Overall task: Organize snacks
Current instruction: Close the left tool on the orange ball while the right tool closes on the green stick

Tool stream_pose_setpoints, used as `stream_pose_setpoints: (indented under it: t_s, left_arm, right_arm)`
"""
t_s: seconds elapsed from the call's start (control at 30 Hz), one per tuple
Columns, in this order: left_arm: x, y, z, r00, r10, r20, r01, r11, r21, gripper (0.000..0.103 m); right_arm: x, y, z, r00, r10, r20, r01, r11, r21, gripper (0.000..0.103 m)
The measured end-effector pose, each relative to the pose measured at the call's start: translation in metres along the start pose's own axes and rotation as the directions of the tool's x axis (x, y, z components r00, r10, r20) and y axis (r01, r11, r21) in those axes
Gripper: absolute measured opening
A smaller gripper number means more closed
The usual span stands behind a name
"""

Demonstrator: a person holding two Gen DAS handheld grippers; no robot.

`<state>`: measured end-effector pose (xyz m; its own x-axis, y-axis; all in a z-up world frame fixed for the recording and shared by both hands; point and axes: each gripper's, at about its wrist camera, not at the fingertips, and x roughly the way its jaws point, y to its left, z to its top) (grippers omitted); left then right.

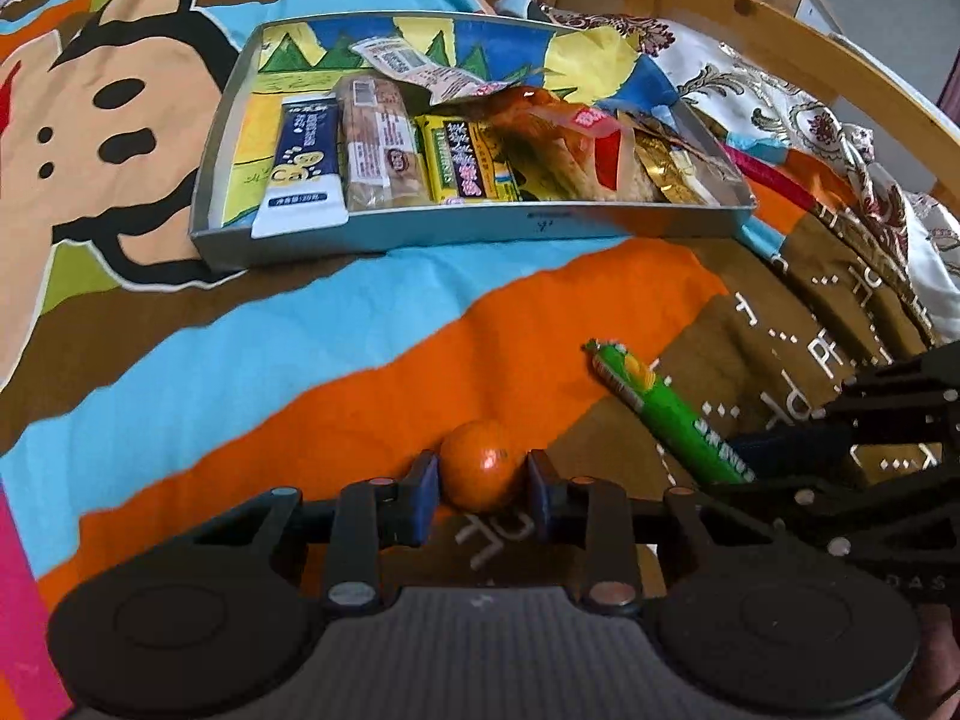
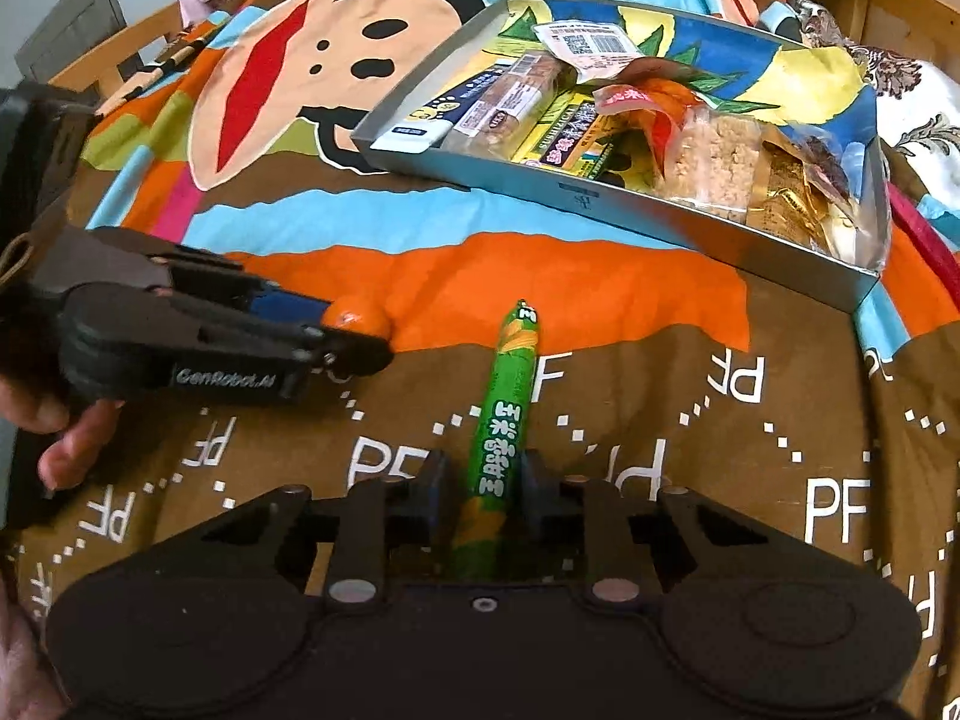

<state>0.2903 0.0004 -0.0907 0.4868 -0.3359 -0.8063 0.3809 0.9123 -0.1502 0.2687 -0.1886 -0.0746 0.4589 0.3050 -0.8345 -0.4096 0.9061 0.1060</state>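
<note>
The small orange [image 1: 483, 474] is being pinched between the fingers [image 1: 427, 495] of the left gripper [image 1: 483, 483]; the green corn sausage stick [image 2: 501, 420] is being pinched near its lower half by the right gripper [image 2: 486, 495], the blue pads being pressed on both sides; both snacks are still being rested on the bedspread [image 1: 300, 360], at 6 o'clock of the grey tray [image 1: 420, 228].

Tray is being filled already: a blue-white bar [image 1: 303, 174] at its 9 o'clock side, a brown biscuit pack [image 1: 375, 138] and a yellow pack [image 1: 465, 159] beside it, a red-trimmed clear pack [image 1: 564, 144] and gold wrappers [image 1: 672, 168] toward 3 o'clock, a white label pack [image 1: 414, 66] at 12 o'clock.

For the step in hand, judged as lift-and-carry to the tray: the orange is being held off round sides, so it is likely to roll out if tilted; a level lift is being advised; the sausage is being held off-centre, so its far end is likely to droop; it should be cleared over the tray wall before release; free floor is being seen mostly at 12 o'clock of the tray.

Surface is being a soft cartoon-print bedspread, wrinkled, not a bench; a wooden bed frame [image 1: 750, 6] and a floral quilt [image 1: 780, 114] are being seen at 1 o'clock; a person's hand [image 2: 66, 438] is being seen under the left gripper.
</note>
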Motion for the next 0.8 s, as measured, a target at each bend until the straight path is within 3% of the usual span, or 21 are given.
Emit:
stream_pose_setpoints:
  t_s: [0.23,0.4,0.5,0.67,0.73,0.8]
  left_arm:
    - [-0.004,0.0,-0.008,1.0,0.015,0.011,-0.014,0.999,-0.049,0.034]
    - [-0.004,-0.002,-0.009,0.999,0.028,0.024,-0.027,0.999,-0.035,0.034]
    - [-0.005,0.002,-0.008,0.999,0.014,0.032,-0.011,0.997,-0.076,0.034]
    - [-0.005,0.012,-0.006,0.999,-0.018,0.043,0.025,0.987,-0.158,0.034]
    - [-0.004,0.016,-0.006,0.998,-0.037,0.044,0.045,0.98,-0.194,0.038]
    - [-0.002,0.021,-0.005,0.996,-0.066,0.055,0.077,0.967,-0.243,0.049]
  right_arm:
    - [0.006,0.006,-0.001,0.999,-0.031,0.02,0.031,0.999,-0.019,0.032]
    - [0.006,0.001,-0.002,0.999,-0.021,0.03,0.019,0.998,0.054,0.033]
    - [0.006,-0.002,-0.003,0.999,-0.012,0.036,0.009,0.996,0.092,0.034]
    - [0.008,-0.001,-0.002,0.999,0.009,0.036,-0.013,0.994,0.105,0.045]
    - [0.009,0.0,-0.001,0.999,0.016,0.035,-0.02,0.995,0.103,0.048]
    - [0.01,0.001,0.0,0.999,0.019,0.035,-0.022,0.995,0.1,0.051]
